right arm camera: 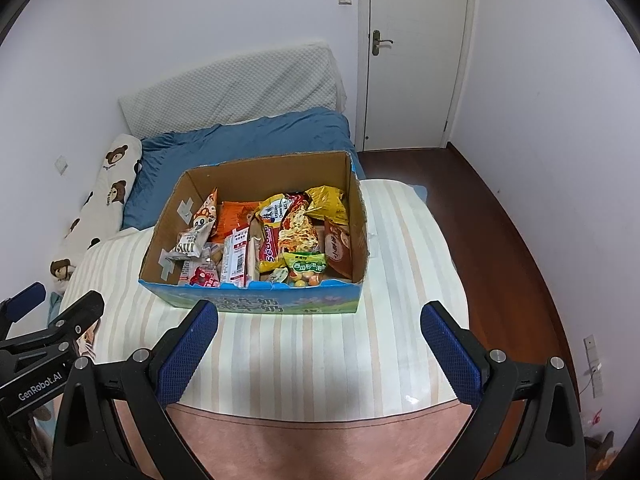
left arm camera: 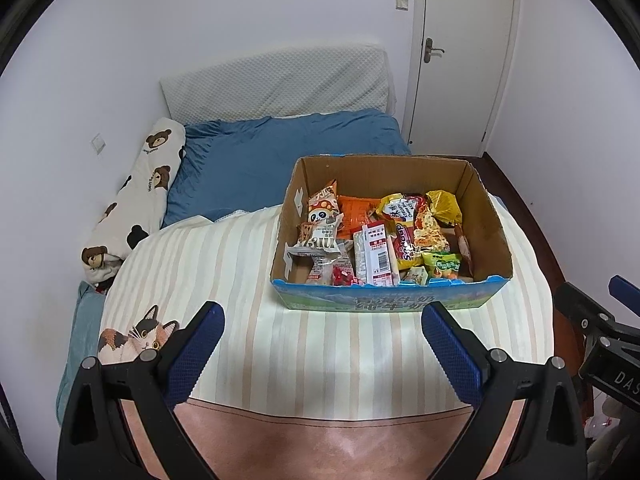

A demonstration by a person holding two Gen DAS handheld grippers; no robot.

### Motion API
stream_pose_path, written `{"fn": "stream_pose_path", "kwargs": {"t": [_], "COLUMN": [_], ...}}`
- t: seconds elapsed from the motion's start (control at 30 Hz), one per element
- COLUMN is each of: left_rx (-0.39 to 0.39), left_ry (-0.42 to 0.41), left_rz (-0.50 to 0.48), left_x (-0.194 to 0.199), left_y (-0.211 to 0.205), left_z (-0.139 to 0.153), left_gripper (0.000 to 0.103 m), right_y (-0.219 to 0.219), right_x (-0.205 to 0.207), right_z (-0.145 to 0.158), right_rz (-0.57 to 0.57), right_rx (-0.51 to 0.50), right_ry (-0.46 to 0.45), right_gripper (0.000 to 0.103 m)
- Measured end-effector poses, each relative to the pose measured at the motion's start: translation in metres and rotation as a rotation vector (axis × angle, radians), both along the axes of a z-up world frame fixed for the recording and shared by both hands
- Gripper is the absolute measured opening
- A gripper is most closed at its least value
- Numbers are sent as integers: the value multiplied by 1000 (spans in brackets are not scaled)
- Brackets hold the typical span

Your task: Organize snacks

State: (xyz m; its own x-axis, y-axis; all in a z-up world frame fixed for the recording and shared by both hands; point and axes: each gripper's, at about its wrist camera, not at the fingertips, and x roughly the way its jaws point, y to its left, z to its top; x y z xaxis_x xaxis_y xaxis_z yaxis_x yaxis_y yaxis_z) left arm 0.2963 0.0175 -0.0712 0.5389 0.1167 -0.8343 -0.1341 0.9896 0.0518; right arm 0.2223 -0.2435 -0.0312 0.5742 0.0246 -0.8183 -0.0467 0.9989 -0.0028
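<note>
From the left wrist view, the left gripper [left arm camera: 322, 326] is closest, its blue-padded jaws spread wide and holding nothing, above the striped blanket [left arm camera: 224, 280]. Just past it sits the cardboard box [left arm camera: 490, 236], packed with snack packets [left arm camera: 380, 236] lying jumbled and overlapping. The risk I see is a grab catching two slippery packets at once, or a finger snagging the box's front wall and dragging it across the soft bedding. The packets at the bottom of the pile are buried, and the right gripper shows only as a cut-off edge at the far right.

From the right wrist view, the right gripper [right arm camera: 320, 326] also stands wide apart and empty, short of the box [right arm camera: 160, 248]. A brown packet [right arm camera: 338, 250] is wedged against the right wall, awkward to reach without bumping the cardboard. Most labels are too small to read, and where the snacks [right arm camera: 272, 236] should end up is nowhere shown.
</note>
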Motion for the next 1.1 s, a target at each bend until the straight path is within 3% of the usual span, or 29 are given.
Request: {"fn": "stream_pose_path", "kwargs": {"t": [1.1], "left_rx": [-3], "left_ry": [-8], "left_rz": [-18], "left_x": [-4], "left_y": [-4], "left_z": [0], "left_gripper": [101], "right_y": [-7], "right_x": [-6], "right_z": [4], "right_rz": [-14], "right_rx": [-1], "right_ry": [11], "right_gripper": [103]}}
